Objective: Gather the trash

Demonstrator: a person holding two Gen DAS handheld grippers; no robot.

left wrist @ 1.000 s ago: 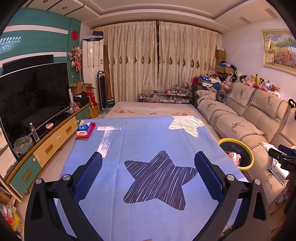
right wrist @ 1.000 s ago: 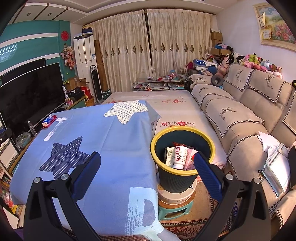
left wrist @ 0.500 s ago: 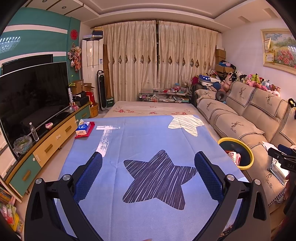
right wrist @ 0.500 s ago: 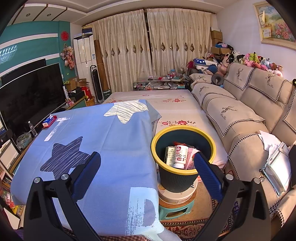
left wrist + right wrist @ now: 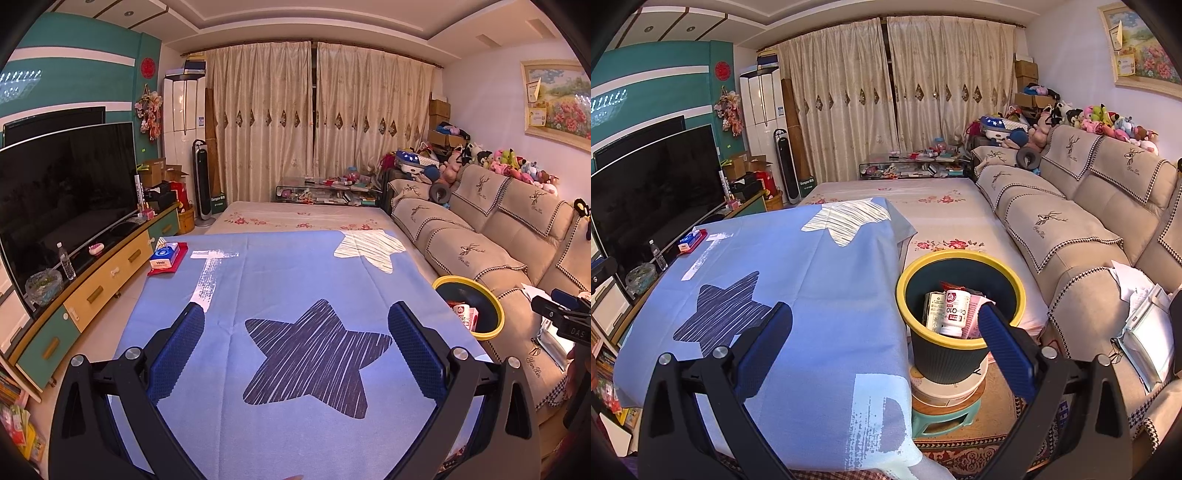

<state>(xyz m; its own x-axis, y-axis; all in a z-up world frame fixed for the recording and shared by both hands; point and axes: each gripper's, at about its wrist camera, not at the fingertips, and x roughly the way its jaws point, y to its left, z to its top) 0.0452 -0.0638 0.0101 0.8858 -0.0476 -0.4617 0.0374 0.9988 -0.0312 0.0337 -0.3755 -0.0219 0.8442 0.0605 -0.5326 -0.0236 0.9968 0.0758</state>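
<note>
Yellow-rimmed dark bin [image 5: 945, 363] upright beside table, white bottle [image 5: 955, 314] inside

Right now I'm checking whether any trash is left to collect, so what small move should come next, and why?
Probably swing the open, empty left gripper toward the tissue pack on its red tray at the blue cloth's far left corner. It is the only loose item on the cloth; the bin already holds a bottle and packets. It may not be trash.

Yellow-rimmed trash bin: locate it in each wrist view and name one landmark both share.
Left wrist: trash bin at the right edge, beside the blue cloth.
Right wrist: trash bin at centre, standing on a stool.
Shared landmark: the dark star on the cloth.
</note>
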